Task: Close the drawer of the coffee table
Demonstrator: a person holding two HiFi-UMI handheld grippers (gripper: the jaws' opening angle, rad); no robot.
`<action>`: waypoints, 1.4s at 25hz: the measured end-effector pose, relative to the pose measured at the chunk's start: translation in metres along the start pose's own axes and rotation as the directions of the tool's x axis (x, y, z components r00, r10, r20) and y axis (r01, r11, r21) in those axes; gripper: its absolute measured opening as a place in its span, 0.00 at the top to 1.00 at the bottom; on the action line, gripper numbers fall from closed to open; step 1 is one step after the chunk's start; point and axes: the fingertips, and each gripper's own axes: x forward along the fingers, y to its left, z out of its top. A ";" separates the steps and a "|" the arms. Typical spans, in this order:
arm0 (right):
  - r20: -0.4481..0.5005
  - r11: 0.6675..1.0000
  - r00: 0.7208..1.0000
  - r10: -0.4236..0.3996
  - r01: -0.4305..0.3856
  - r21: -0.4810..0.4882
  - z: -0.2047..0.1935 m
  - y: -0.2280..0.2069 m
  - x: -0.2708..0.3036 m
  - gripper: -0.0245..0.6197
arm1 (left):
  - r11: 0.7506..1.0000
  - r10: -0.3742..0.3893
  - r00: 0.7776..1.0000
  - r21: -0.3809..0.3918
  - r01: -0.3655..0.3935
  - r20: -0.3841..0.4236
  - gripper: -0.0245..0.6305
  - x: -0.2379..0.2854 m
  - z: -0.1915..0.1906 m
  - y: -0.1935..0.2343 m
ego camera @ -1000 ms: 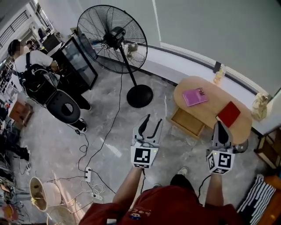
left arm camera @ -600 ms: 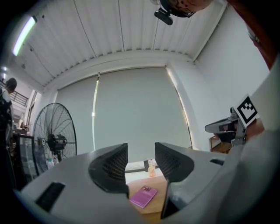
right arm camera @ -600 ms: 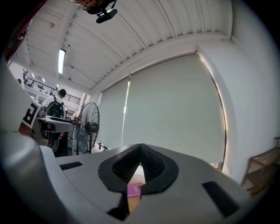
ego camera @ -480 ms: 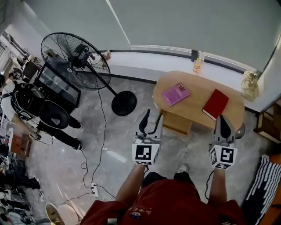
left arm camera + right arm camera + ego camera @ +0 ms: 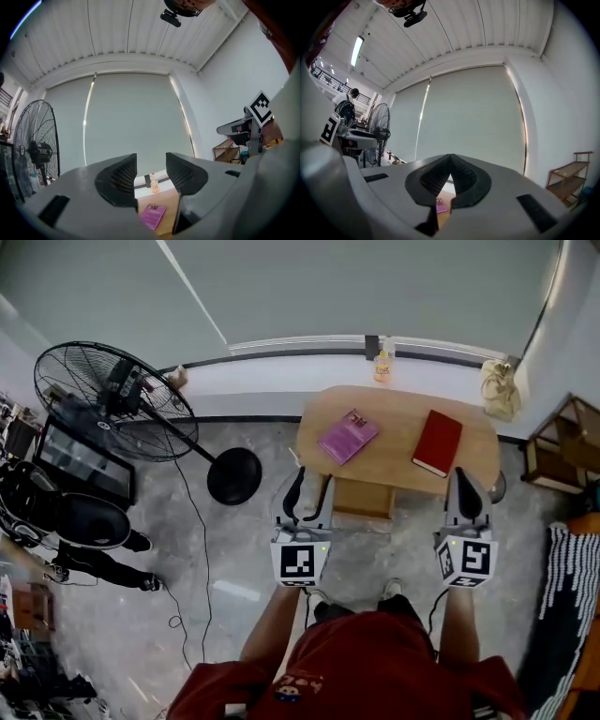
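Standing at: table (image 5: 398, 454), drawer (image 5: 364, 499) open
Left claw (image 5: 311, 489): released, before drawer
Right claw (image 5: 466, 486): clenched, empty, at table's near edge

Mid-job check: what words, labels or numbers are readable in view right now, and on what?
No legible words anywhere.
Cover print on pink book: too small to read.
Label on bottle by the window: too blurred.
Cubes on left tongs and right tongs: only square marker patterns, no letters.

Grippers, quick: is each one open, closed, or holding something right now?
Left gripper: open, nothing between its jaws.
Right gripper: closed, holding nothing.
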 end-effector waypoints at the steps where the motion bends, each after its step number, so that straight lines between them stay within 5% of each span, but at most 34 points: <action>1: 0.002 1.000 1.000 -0.006 0.006 -0.003 0.004 0.007 0.000 0.97 | 1.000 -0.006 1.000 0.003 0.006 -0.003 0.67 -0.001 -0.002 0.007; 15: -0.026 0.999 1.000 0.002 -0.003 -0.042 0.003 0.021 0.016 0.97 | 1.000 -0.003 1.000 -0.009 0.003 -0.003 0.67 0.007 -0.014 0.024; 21: -0.062 0.999 0.997 0.035 -0.037 -0.027 -0.031 0.016 0.014 0.97 | 1.000 -0.001 1.000 -0.002 0.001 -0.016 0.67 0.009 -0.038 0.002; 27: -0.136 0.995 0.985 0.103 -0.103 0.004 -0.092 0.030 0.018 0.97 | 0.999 0.003 0.994 -0.047 -0.008 -0.105 0.67 0.008 -0.096 -0.013; 35: -0.225 0.991 0.966 0.131 -0.119 0.067 -0.219 0.039 -0.001 0.97 | 0.996 0.007 0.971 -0.084 -0.028 -0.241 0.67 -0.018 -0.219 -0.051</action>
